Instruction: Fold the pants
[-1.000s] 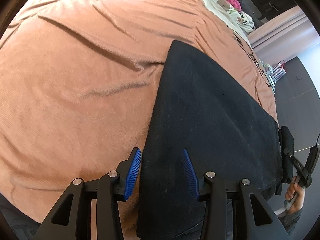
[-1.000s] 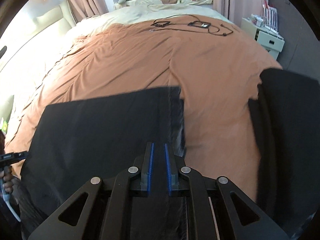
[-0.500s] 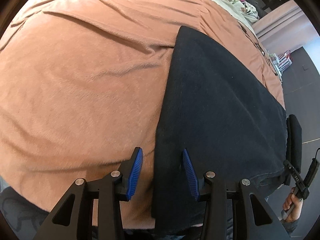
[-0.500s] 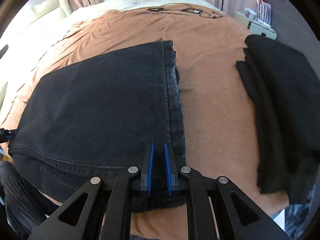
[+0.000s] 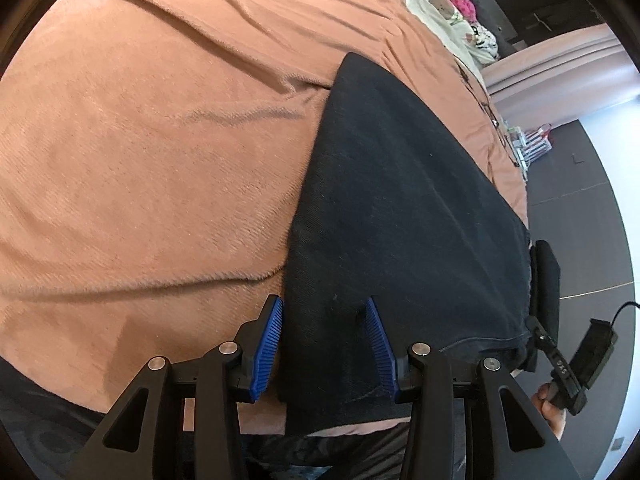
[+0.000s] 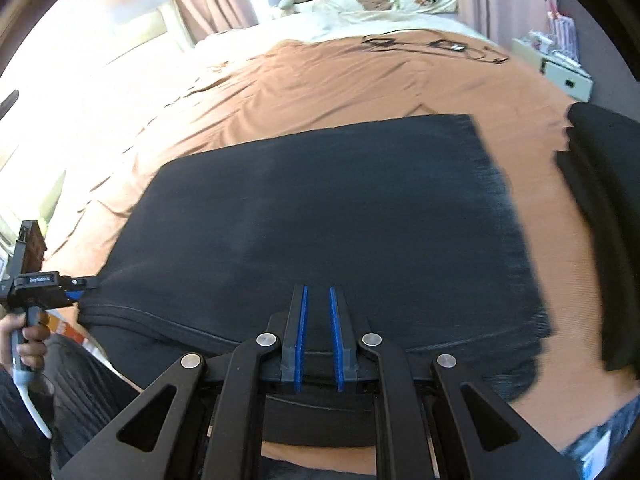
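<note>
The folded black jeans (image 6: pixel 328 220) lie flat on the brown bedspread (image 5: pixel 152 160) at the near edge of the bed. The left gripper (image 5: pixel 324 344) hovers over their near left corner, fingers parted and holding nothing. The right gripper (image 6: pixel 318 336) sits above the jeans' near edge, fingers nearly closed and empty. A second pile of dark clothes (image 6: pixel 604 216) lies to the right.

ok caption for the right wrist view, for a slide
Right gripper over folded black pants on a brown bedspread.
</note>
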